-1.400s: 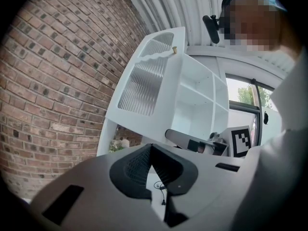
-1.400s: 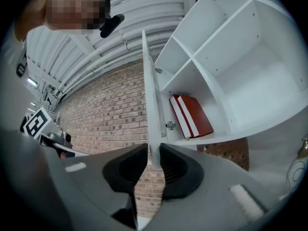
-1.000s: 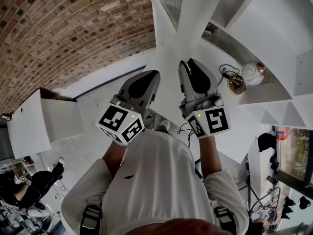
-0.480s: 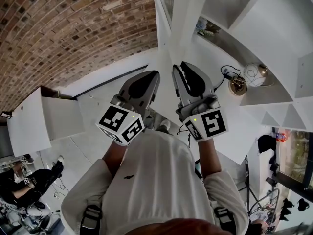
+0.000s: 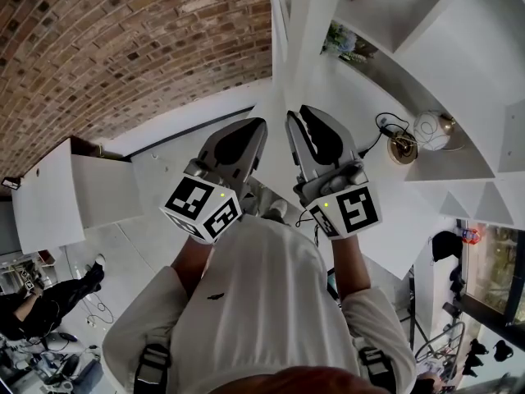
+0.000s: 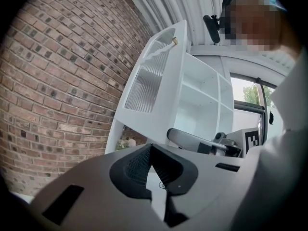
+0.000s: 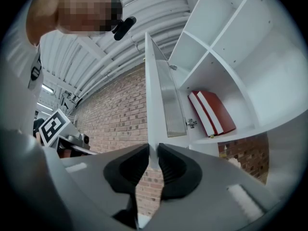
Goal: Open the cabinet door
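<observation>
The white cabinet door (image 7: pixel 155 105), with a ribbed glass panel (image 7: pixel 173 105), stands swung out from the shelf unit and is seen edge-on. My right gripper (image 7: pixel 153 165) is shut on the door's thin free edge, one black pad on each face. In the head view the right gripper (image 5: pixel 297 120) reaches up to the door's edge (image 5: pixel 305 31). My left gripper (image 5: pixel 259 125) is held beside it, to its left, shut on nothing. In the left gripper view the door (image 6: pixel 163 81) leans out above the left gripper (image 6: pixel 150 150).
Open white shelves hold a red book (image 7: pixel 211 112), a round lamp (image 5: pixel 431 125) and a small plant (image 5: pixel 340 39). A brick wall (image 5: pixel 123 48) runs along the left. A low white unit (image 5: pixel 49 203) stands at far left, with a person (image 5: pixel 41 310) seated beyond it.
My right gripper has shifted a little to the left with the door's edge in it. The left gripper has stayed where it was.
</observation>
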The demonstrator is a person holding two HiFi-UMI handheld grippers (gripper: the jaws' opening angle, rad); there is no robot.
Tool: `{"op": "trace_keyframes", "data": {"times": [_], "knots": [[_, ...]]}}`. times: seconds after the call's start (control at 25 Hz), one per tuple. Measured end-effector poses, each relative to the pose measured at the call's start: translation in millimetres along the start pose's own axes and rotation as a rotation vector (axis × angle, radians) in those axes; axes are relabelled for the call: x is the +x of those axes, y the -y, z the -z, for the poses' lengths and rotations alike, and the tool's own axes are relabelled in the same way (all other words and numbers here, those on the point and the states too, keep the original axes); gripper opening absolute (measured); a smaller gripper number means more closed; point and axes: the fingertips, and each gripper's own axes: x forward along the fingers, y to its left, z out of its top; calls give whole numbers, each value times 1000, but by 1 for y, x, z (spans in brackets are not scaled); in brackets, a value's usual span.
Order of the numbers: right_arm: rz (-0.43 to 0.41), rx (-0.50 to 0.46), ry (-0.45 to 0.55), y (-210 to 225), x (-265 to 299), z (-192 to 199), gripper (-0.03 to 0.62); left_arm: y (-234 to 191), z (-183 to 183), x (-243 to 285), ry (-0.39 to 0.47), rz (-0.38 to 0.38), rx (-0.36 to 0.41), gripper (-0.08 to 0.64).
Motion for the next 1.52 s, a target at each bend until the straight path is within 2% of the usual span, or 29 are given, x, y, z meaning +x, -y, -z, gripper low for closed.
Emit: {"op": "trace_keyframes", "data": {"times": [0.48, 1.52], "knots": [[-78, 6, -14, -18, 13, 4, 74, -21, -3, -15, 19, -68, -11, 8], [-199, -2, -40, -54, 47, 15, 66, -55, -14, -35, 47, -134, -17, 8]]}}
